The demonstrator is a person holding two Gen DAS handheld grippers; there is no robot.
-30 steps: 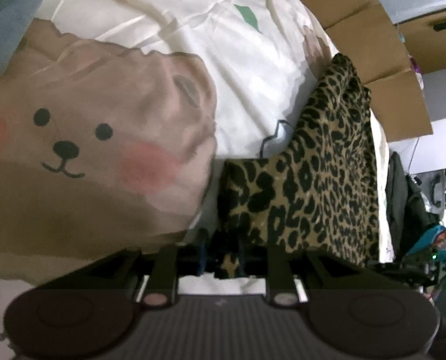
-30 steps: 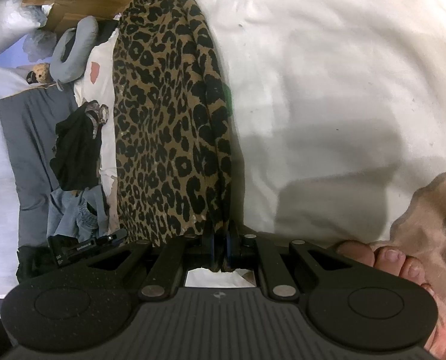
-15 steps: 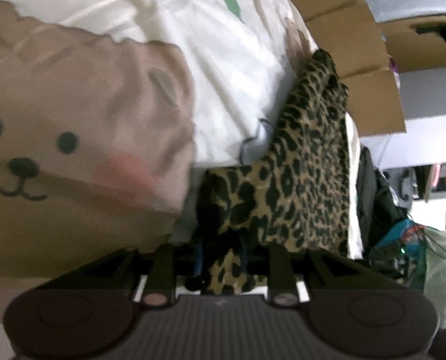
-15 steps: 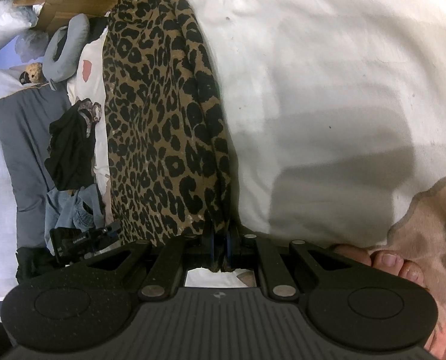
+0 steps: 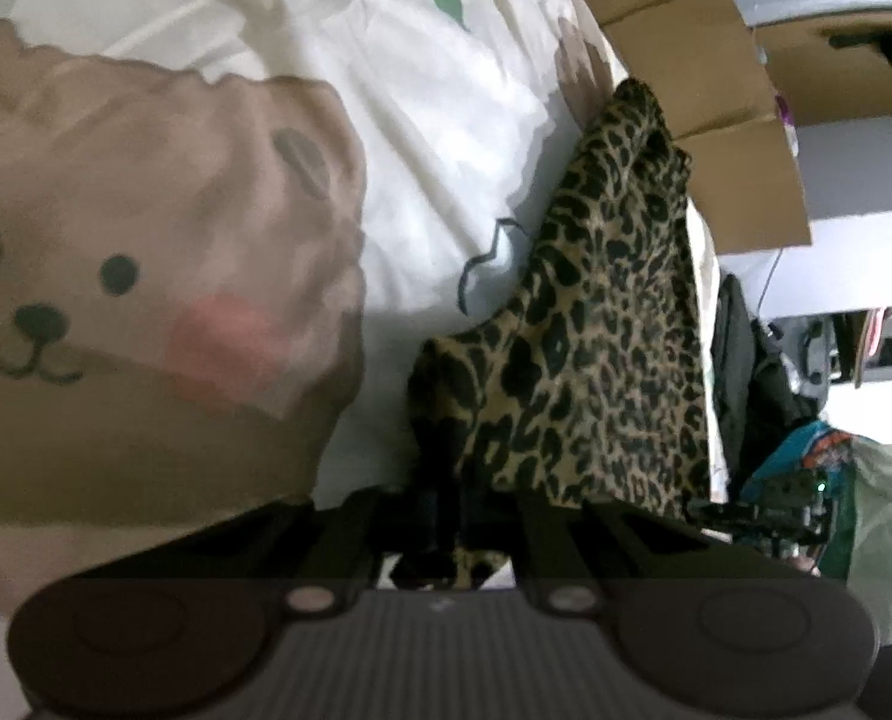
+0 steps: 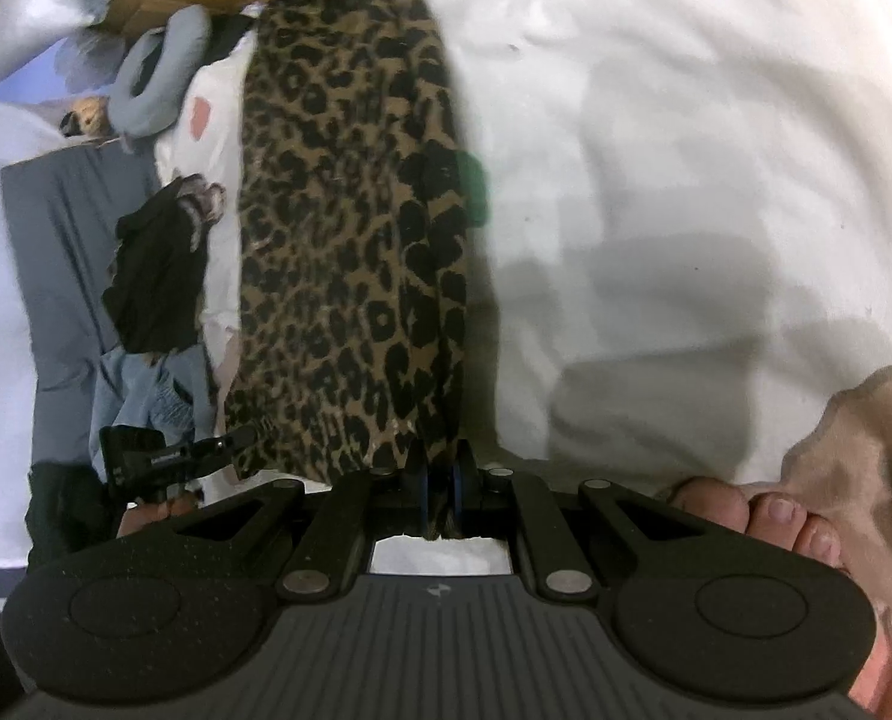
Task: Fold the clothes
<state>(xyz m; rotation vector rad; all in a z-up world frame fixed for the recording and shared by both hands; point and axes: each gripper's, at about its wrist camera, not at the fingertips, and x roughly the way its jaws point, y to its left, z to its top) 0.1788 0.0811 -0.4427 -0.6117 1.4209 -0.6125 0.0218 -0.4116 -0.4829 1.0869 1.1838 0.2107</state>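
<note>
The left gripper (image 5: 446, 516) has just been closing and now pinches a corner of the leopard-print cloth (image 5: 596, 324). The right gripper (image 6: 440, 492) stays clamped on another edge of that thin, soft cloth, which stretches away over the wrinkled white sheet (image 6: 686, 150), beside a bear-face print (image 5: 116, 300).

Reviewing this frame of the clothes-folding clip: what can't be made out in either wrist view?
- Left wrist: where the left gripper pinches the leopard-print garment; dark, blurred.
- Right wrist: the fold's underside, hidden by the garment at the right gripper.
- Both: what kind of garment it is; bunched.
- Left wrist: bear print, cut off by the left edge.
- Right wrist: dark clothes pile, too small.
</note>
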